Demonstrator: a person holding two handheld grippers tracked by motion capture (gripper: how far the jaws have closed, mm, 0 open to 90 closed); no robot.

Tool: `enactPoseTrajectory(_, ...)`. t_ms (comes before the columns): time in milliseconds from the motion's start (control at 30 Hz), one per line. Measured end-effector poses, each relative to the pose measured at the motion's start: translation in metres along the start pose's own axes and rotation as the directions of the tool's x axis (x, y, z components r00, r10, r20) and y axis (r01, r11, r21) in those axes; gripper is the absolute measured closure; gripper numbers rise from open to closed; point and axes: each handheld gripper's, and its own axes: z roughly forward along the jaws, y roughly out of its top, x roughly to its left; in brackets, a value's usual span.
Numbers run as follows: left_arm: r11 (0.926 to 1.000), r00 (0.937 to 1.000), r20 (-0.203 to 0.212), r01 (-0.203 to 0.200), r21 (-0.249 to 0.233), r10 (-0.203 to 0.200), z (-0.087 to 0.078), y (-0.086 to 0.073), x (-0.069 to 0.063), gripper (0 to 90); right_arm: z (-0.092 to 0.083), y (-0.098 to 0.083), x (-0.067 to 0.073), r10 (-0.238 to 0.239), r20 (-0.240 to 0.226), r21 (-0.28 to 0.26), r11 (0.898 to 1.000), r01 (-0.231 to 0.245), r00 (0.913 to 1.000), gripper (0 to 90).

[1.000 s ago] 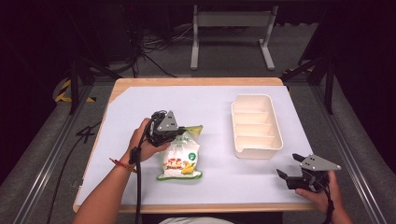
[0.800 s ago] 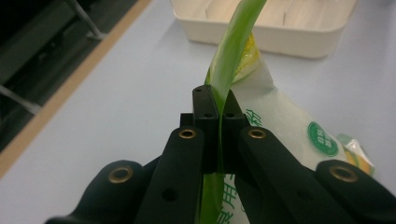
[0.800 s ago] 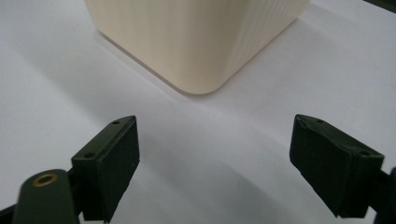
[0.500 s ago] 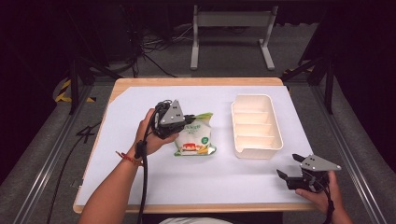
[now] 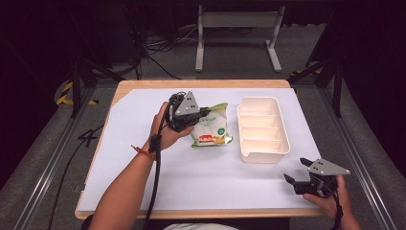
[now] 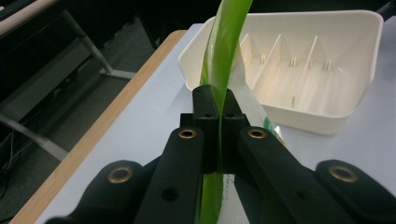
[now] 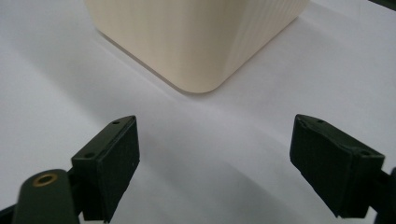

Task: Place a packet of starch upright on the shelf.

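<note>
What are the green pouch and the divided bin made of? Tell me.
Pouch: likely thin glossy plastic film; it bends and shines where the left tool pinches it. Bin: seemingly rigid cream moulded plastic, matte, with smooth rounded corners and thin dividers.

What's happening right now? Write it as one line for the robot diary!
left gripper: jaws shut on snack bag edge | bag: beside white tray | tray: divided, empty | right gripper: jaws open, near table corner
</note>
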Motion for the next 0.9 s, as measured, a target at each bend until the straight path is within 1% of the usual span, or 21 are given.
enactPoseTrajectory(33,1.0000,1.0000,0.000,0.005,-0.001,-0.005,0.001,0.003,0.000,89.9,0.000,0.000,0.000,-0.001,0.000,0.001,1.000,0.001,1.0000,15.6)
enactPoseTrajectory(133,1.0000,1.0000,-0.006,-0.003,-0.005,0.003,0.003,0.010,0.001,89.9,0.000,0.000,0.000,-0.001,-0.002,0.001,1.000,0.001,1.0000,15.6)
enactPoseTrajectory(167,1.0000,1.0000,-0.006,0.000,-0.009,0.000,0.004,0.012,0.000,89.9,0.000,0.000,0.000,-0.002,0.000,0.000,1.000,0.002,1.0000,15.6)
enactPoseTrajectory(367,0.9994,0.9998,-0.005,-0.020,-0.029,0.020,0.006,0.028,-0.003,89.9,-0.001,0.000,0.000,0.006,0.006,-0.006,1.000,-0.006,1.0000,15.3)
enactPoseTrajectory(400,0.9991,0.9998,-0.003,-0.020,-0.036,0.020,0.007,0.029,-0.004,89.9,-0.001,0.000,0.000,0.007,0.007,-0.006,1.000,-0.007,1.0000,15.3)
enactPoseTrajectory(433,0.9987,0.9996,0.004,-0.028,-0.043,0.028,0.007,0.033,-0.004,89.9,-0.001,0.000,0.000,0.008,0.006,-0.006,1.000,-0.008,1.0000,15.3)
enactPoseTrajectory(467,0.9987,0.9996,0.003,-0.027,-0.043,0.028,0.007,0.035,-0.006,89.9,0.000,0.000,0.000,0.006,0.005,-0.006,1.000,-0.006,1.0000,15.3)
enactPoseTrajectory(533,0.9983,0.9992,0.004,-0.041,-0.042,0.041,0.008,0.041,-0.007,89.9,-0.001,0.000,0.000,0.004,0.007,-0.004,1.000,-0.004,1.0000,15.4)
enactPoseTrajectory(567,0.9982,0.9993,0.006,-0.036,-0.047,0.037,0.009,0.043,-0.009,89.9,0.000,0.000,0.000,0.004,0.004,-0.002,1.000,-0.004,1.0000,15.4)
enactPoseTrajectory(733,0.9968,0.9975,0.008,-0.070,-0.040,0.070,0.013,0.056,-0.015,89.9,0.000,0.000,0.000,0.000,0.004,-0.002,1.000,0.000,1.0000,15.4)
enactPoseTrajectory(833,0.9970,0.9976,0.016,-0.067,-0.039,0.068,0.014,0.062,-0.018,89.9,-0.001,0.000,0.000,-0.001,0.005,-0.002,1.000,0.001,1.0000,15.4)
enactPoseTrajectory(900,0.9965,0.9967,0.027,-0.076,-0.035,0.077,0.016,0.067,-0.019,89.9,-0.001,0.000,0.000,-0.001,0.005,-0.003,1.000,0.001,1.0000,15.4)
